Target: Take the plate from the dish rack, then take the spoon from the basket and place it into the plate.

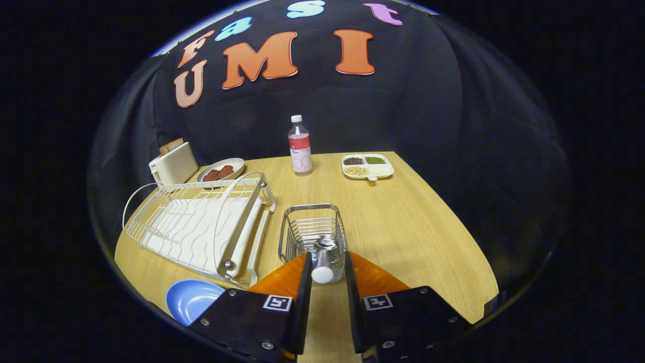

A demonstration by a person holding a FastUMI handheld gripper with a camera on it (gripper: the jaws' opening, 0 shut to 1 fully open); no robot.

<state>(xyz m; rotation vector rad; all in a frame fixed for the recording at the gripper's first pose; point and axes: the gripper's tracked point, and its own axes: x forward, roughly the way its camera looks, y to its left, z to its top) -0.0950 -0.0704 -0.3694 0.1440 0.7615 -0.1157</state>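
Two gripper fingers (325, 275) stand partly open astride the white spoon handle (322, 267) — contact unclear — at the wire basket (312, 227); blue plate (189, 300) lies beside the dish rack (196, 227), on the table.

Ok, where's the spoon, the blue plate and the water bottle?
spoon (322, 269): gripper view, on its white handle end, between the open fingers.
blue plate (189, 300): gripper view, on its bowl, beside the dish rack's near corner.
bottle (300, 148): gripper view, on its label, beyond the basket.
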